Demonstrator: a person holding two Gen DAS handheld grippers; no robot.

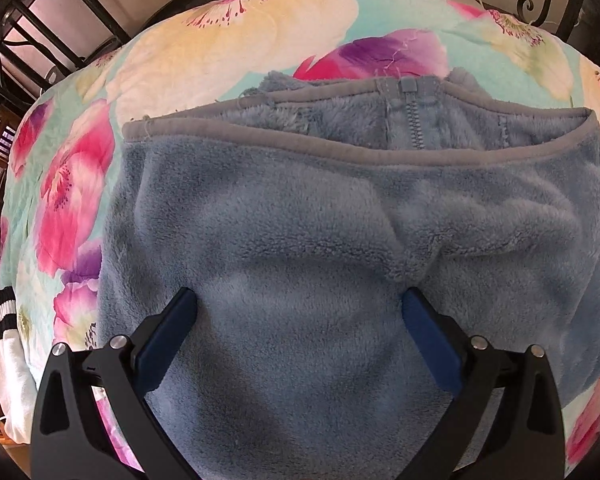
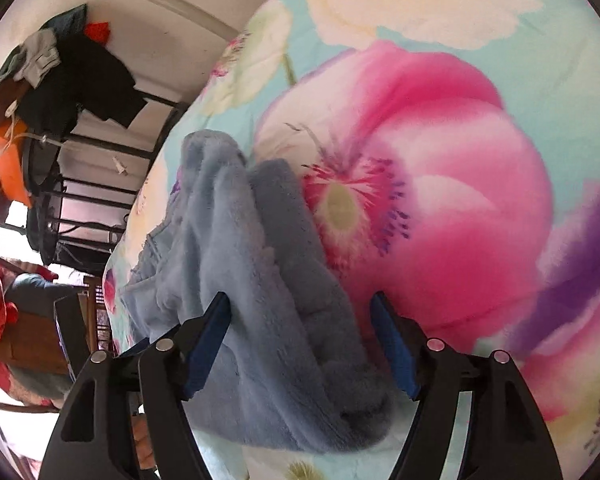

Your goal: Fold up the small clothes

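Observation:
A small blue fleece garment [image 1: 300,220] with grey trim and a zipper [image 1: 414,120] lies on a floral bedspread [image 1: 228,40]. My left gripper [image 1: 300,304] is open, its blue-padded fingers spread wide just above the fleece body. In the right wrist view a bunched part of the same fleece [image 2: 268,280] lies between the fingers of my right gripper [image 2: 300,308], which is open and not clamped on it. The floral bedspread [image 2: 440,160] fills the rest of that view.
A black metal bed frame [image 1: 40,20] runs along the far and left edges. A white garment with black stripes [image 1: 4,344] lies at the left. Hung clothes [image 2: 60,72] and a metal rack [image 2: 92,184] stand beyond the bed edge.

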